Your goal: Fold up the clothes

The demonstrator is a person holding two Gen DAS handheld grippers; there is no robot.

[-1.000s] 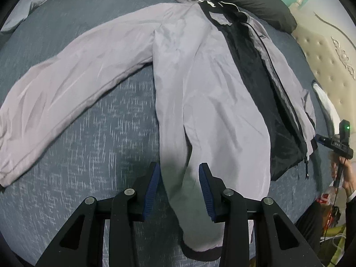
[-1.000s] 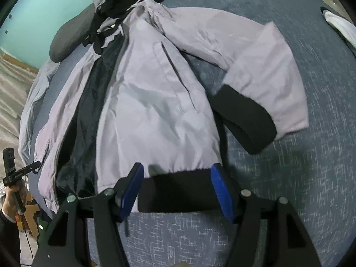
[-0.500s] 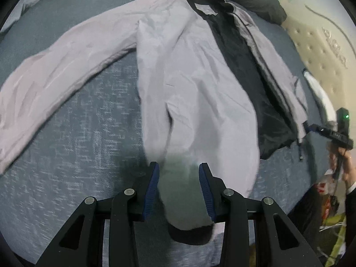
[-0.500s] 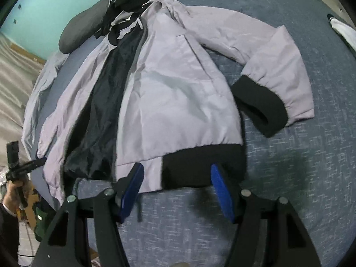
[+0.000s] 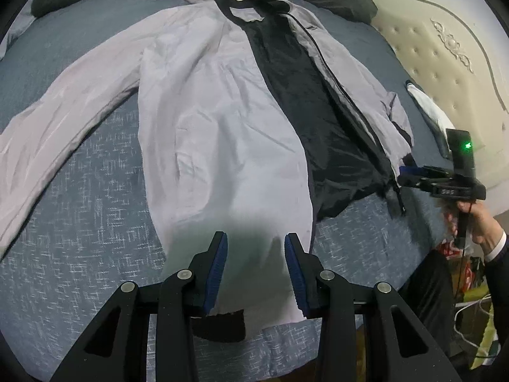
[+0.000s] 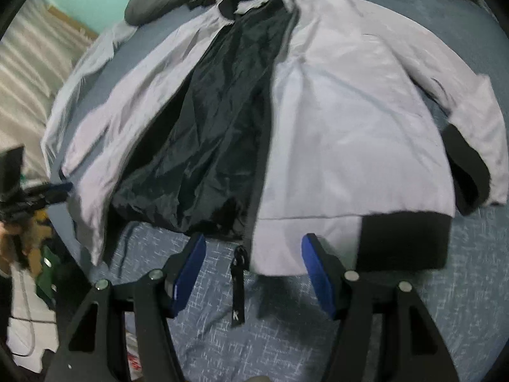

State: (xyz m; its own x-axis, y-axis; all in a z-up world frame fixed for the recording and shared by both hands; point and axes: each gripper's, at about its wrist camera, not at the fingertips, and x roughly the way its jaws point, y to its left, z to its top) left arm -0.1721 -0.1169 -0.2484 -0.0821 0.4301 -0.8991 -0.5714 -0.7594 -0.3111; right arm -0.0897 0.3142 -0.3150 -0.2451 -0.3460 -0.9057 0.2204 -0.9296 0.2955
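Left wrist view: the lilac jacket (image 5: 222, 133) is spread out flat on the blue bed (image 5: 79, 222), front unzipped so the black lining (image 5: 318, 121) shows down the middle. One sleeve (image 5: 63, 111) stretches out to the left across the bedspread. The left tool (image 5: 256, 267) hangs over the bottom hem with its blue pads wide apart, so it's released, not gripping anything; the hem just sits between the fingers, with a bit of black ribbed band (image 5: 222, 321) poking out below. Off to the right you can see the right tool (image 5: 442, 184) in a person's hand (image 5: 470, 219), next to the padded headboard (image 5: 445, 63).

Right wrist view is kinda blurry, but same jacket (image 6: 350, 127), seen from the other corner. The right tool (image 6: 251, 273) is released too, jaws spread, with the zipper pull (image 6: 238, 286) lying on the bed between them and the jacket's bottom edge right there. The black hem band (image 6: 404, 242) is just to the right, and the other sleeve's black cuff (image 6: 464, 165) is folded back near it. A dark pillow (image 6: 165, 0) sits up by the collar.
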